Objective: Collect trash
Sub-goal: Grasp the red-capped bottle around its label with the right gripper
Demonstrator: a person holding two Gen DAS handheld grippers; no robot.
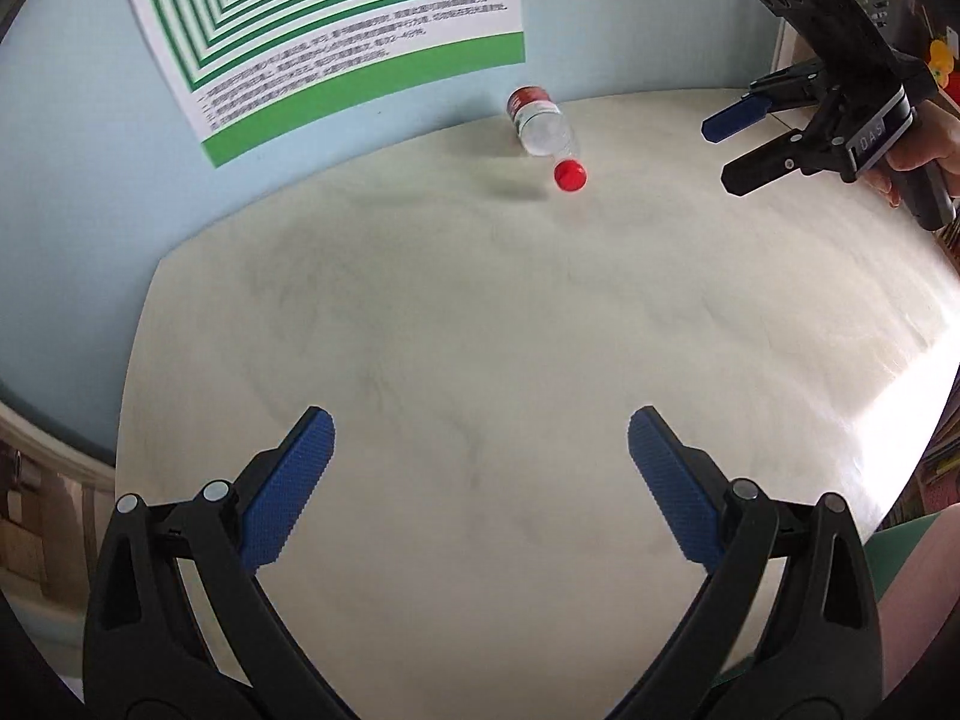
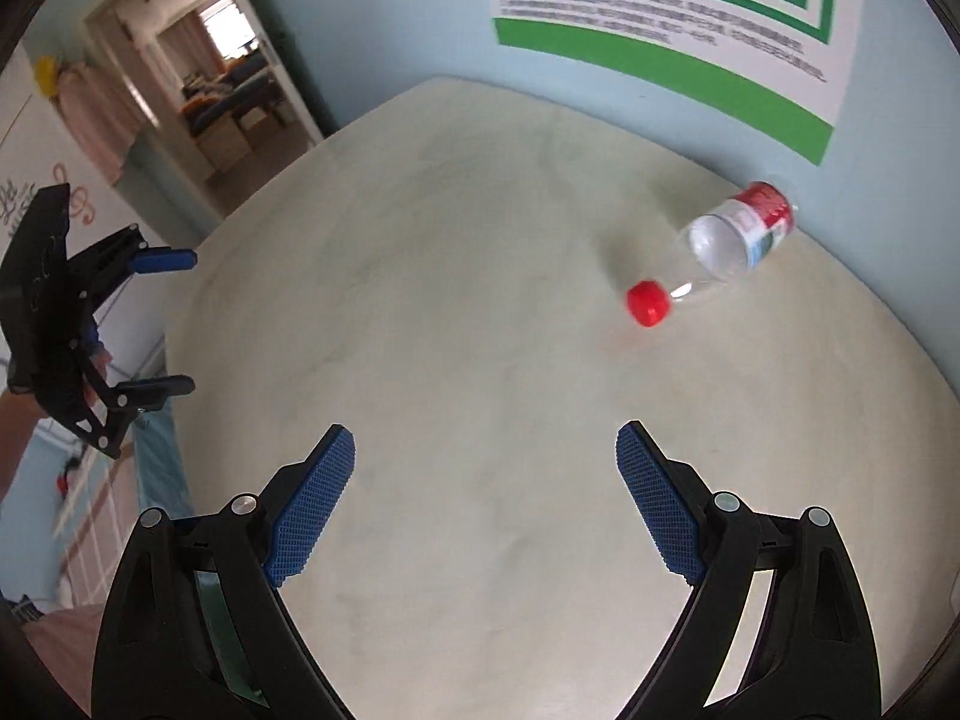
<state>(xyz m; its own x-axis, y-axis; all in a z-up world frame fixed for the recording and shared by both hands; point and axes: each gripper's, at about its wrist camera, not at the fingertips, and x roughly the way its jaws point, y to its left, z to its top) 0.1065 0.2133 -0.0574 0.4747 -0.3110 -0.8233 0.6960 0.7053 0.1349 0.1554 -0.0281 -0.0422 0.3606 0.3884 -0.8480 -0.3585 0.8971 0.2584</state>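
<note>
One plastic bottle (image 1: 545, 135) lies on its side in the left wrist view, far ahead of the wide, empty left gripper (image 1: 480, 444), red cap (image 1: 569, 174) pointing back toward it; the right gripper (image 1: 729, 150) hangs well apart to the bottle's right, also spread. In the right wrist view the bottle sits ahead and right of those wide tongs. Being round, it could roll from a clumsy pinch. No bin shows; the poster (image 1: 336, 30) text is unreadable.

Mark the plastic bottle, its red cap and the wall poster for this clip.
plastic bottle (image 2: 720, 246): right wrist view, clear body.
red cap (image 2: 647, 303): right wrist view, cap's end face.
wall poster (image 1: 360, 81): left wrist view, green bottom band.
</note>
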